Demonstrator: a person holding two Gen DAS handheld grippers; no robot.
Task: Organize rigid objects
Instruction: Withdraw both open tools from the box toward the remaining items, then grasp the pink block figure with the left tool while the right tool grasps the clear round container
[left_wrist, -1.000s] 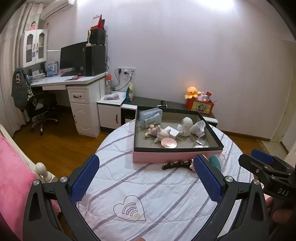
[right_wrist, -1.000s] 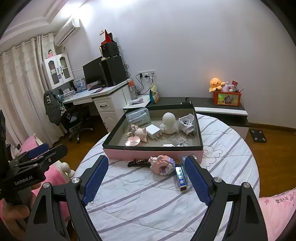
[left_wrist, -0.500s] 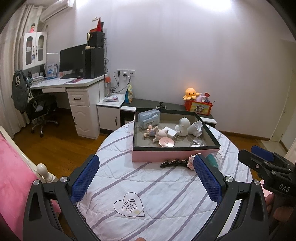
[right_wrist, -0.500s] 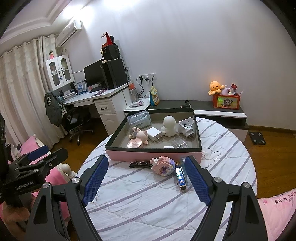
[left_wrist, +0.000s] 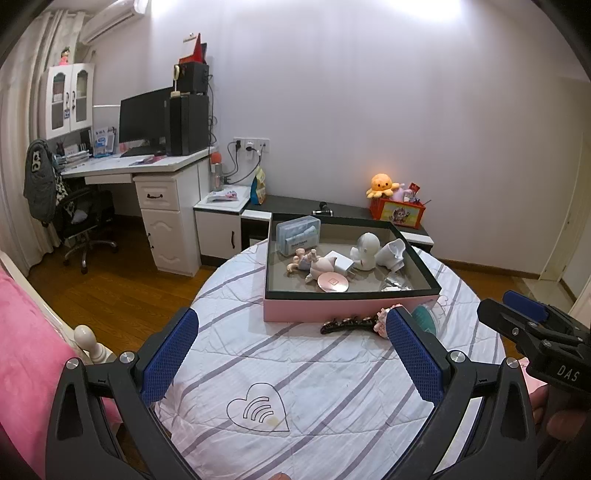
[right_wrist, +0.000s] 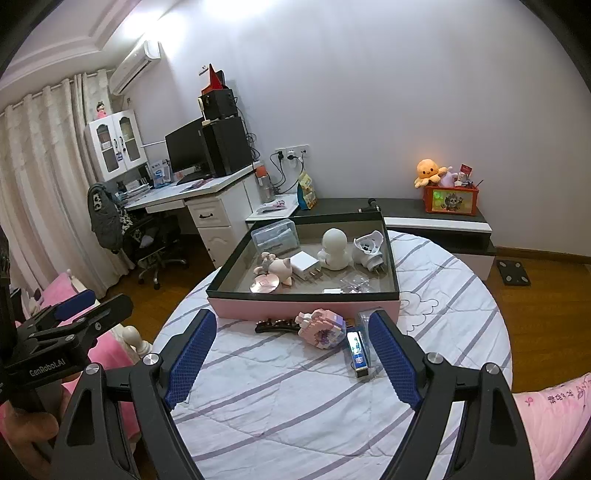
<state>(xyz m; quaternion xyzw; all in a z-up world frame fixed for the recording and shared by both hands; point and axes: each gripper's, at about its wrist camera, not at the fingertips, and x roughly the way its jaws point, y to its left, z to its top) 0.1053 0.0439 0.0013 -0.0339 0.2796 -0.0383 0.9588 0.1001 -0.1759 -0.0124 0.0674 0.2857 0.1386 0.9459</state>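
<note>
Nearest, the left gripper (left_wrist: 291, 362) and the right gripper (right_wrist: 291, 362) hover above the near part of a round worktop (right_wrist: 295, 406) draped in a white cloth with grey stripes; both have their blue-padded jaws spread wide with nothing between them. Beyond them, on the cloth just in front of the box, lie a dark, decorated hair clip (right_wrist: 275, 325), a pink and lilac block-built figure (right_wrist: 320, 328) and a small clear case with a blue insert (right_wrist: 357, 349), close together; the figure touches the clip's end. Behind these stands a shallow rectangular box with pink sides and a black rim (right_wrist: 303, 308). Inside it rest a round rose-gold compact (right_wrist: 265, 285), a pink pig figurine (right_wrist: 277, 266), a white plug adapter (right_wrist: 304, 265), a white round-headed figurine (right_wrist: 334, 249), a white animal-shaped night light (right_wrist: 368, 249) and, at the far left corner, a clear plastic case (right_wrist: 275, 236). Farthest, a white desk (right_wrist: 207, 195) and a low dark cabinet (right_wrist: 406, 208) line the wall.
</note>
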